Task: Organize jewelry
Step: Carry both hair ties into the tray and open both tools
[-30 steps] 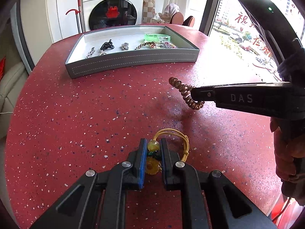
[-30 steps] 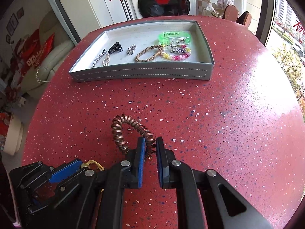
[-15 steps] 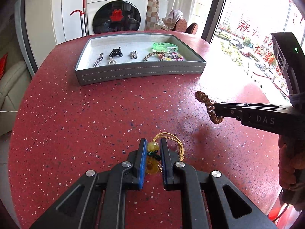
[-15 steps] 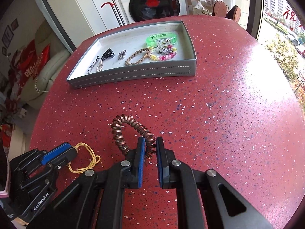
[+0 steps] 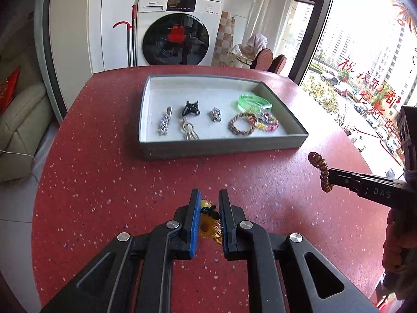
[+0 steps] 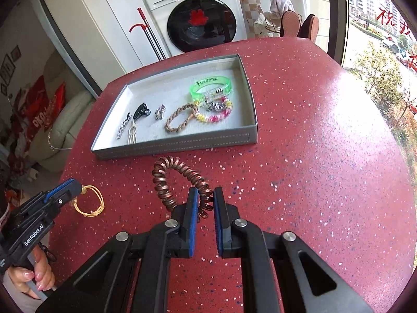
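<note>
My left gripper (image 5: 209,203) is shut on a yellow hair tie with a sunflower charm (image 5: 208,225); its gold loop hangs from the fingers in the right wrist view (image 6: 90,202). My right gripper (image 6: 202,200) is shut on a copper spiral hair tie (image 6: 179,180), which also shows in the left wrist view (image 5: 322,170). Both are held above the red table, short of the grey tray (image 5: 221,149). The tray holds a green bangle (image 6: 211,86), a braided bracelet (image 6: 179,118), a bead bracelet (image 6: 215,116), a black clip (image 6: 142,110) and silver pieces.
The red speckled table (image 6: 312,156) is round, with its edge close on the right by the window. A washing machine (image 5: 179,28) stands beyond the table's far edge. A cream sofa (image 5: 18,120) is at the left.
Both grippers have risen and moved toward the tray, each still holding its hair tie. The tray now looks closer and is seen from higher up.
</note>
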